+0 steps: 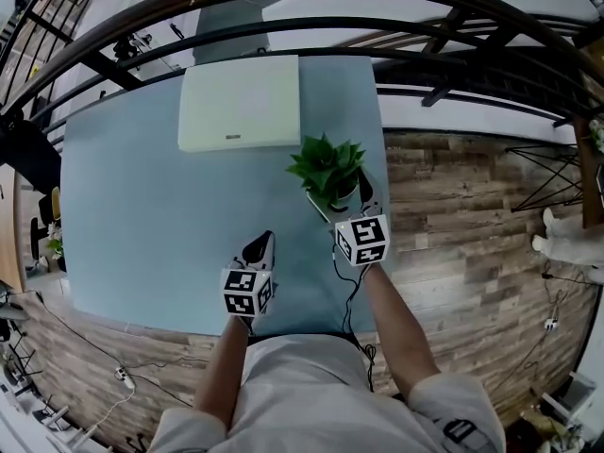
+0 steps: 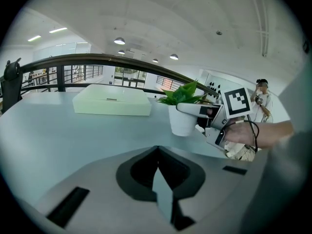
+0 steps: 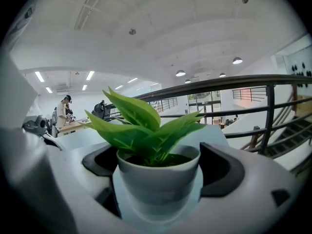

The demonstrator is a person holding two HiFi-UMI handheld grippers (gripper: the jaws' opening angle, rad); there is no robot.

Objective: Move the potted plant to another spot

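Closest to the lens in the right gripper view, the right claw (image 3: 161,165) has its two dark pads set against opposite sides of the white pot of the potted plant (image 1: 327,168), just under the rim, so I read it as clamped on the pot (whether the base is on the desk or barely clear of it, no view settles). The plant stands upright near the right edge of the pale blue desk (image 1: 142,206), with the wooden floor (image 1: 453,215) directly beyond that edge. The left claw (image 2: 157,165) hangs low over the desk nearer the person, its jaws together with nothing between them, well apart from the pot. A flat pale green box (image 1: 241,102) lies at the far side of the desk. The main risk, as I judge it, is the pot itself: smooth and tapering downward, it could slide through the pads if the squeeze is light, and this close to the edge a slip might send it to the floor. Tilting the claw in transit would likely spill soil.
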